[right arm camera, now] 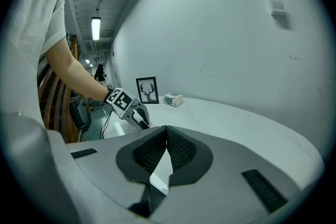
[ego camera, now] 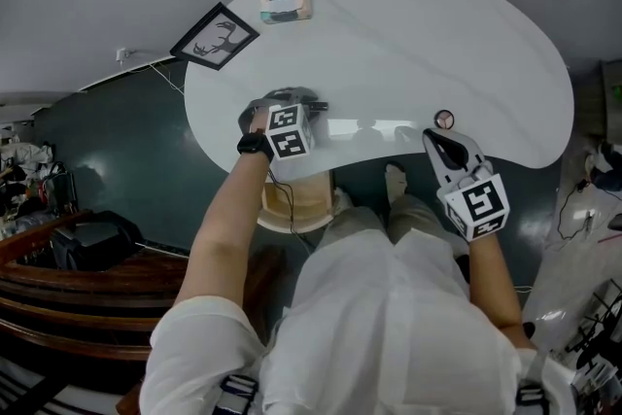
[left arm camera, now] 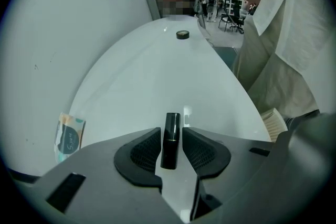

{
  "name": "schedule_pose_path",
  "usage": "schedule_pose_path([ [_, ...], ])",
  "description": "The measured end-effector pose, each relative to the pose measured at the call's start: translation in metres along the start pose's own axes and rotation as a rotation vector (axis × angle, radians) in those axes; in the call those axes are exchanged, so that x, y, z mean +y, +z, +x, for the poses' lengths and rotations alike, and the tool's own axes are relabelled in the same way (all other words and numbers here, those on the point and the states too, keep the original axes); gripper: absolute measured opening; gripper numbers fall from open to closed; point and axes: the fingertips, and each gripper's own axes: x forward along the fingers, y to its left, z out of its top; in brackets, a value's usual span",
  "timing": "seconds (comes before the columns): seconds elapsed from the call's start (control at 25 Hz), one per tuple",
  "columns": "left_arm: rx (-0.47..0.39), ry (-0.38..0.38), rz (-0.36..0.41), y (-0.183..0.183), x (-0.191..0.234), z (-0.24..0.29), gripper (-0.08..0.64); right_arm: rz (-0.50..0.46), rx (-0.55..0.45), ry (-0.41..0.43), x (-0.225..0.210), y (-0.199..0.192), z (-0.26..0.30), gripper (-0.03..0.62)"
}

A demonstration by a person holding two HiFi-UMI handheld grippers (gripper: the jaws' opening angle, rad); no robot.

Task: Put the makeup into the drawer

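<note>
Two grippers worked at the near edge of the white table (ego camera: 437, 24), and only the left gripper (ego camera: 292, 107) was busy. It pointed steeply down over the near edge toward the table's left end, with a black makeup tube (left arm camera: 170, 136) between its jaws. The jaws stood narrow, one pad close along each side of the tube. A thin strip of tabletop seemed to show beside one pad, so the tube was probably bracketed rather than firmly pinched. The tube ran in line with the jaws, which would let the pads close on its long sides instead of its ends.

The right gripper (ego camera: 435, 143) hung at the near edge toward the right end, jaws together and empty. It was likely parked there to stay clear of the other arm. A small round pot (ego camera: 444, 120) sat just beyond its tips, apart from them, and may be another piece of makeup awaiting its turn.

A picture frame (ego camera: 214, 36) and a tissue pack (ego camera: 286, 3) lay at the far left edge, well clear of the work. No drawer appeared in any view, so the task looked to be at its first pick-up.
</note>
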Motion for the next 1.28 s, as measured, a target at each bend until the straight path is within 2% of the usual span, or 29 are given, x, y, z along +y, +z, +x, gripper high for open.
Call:
schedule_pose_path([
  [0.12,0.008,-0.003,-0.012,-0.001,-0.003,0.003,0.121,0.002,0.002,-0.002,0.001,-0.001,-0.001,0.009],
  [0.36,-0.006,0.008,-0.090,0.002,-0.006,0.003,0.100,-0.006,0.004,0.009,0.002,-0.002,-0.004,0.009],
  [0.64,-0.049,0.034,-0.230,0.006,-0.016,-0.008,0.098,-0.021,0.003,0.036,0.004,0.000,-0.002,0.009],
  [0.96,-0.126,0.152,-0.417,0.010,-0.023,-0.050,0.098,-0.062,-0.003,0.128,0.021,0.003,0.010,0.009],
  [1.28,-0.155,0.263,-0.578,0.006,-0.057,-0.103,0.097,-0.125,-0.005,0.255,0.053,0.009,0.022,0.009],
])
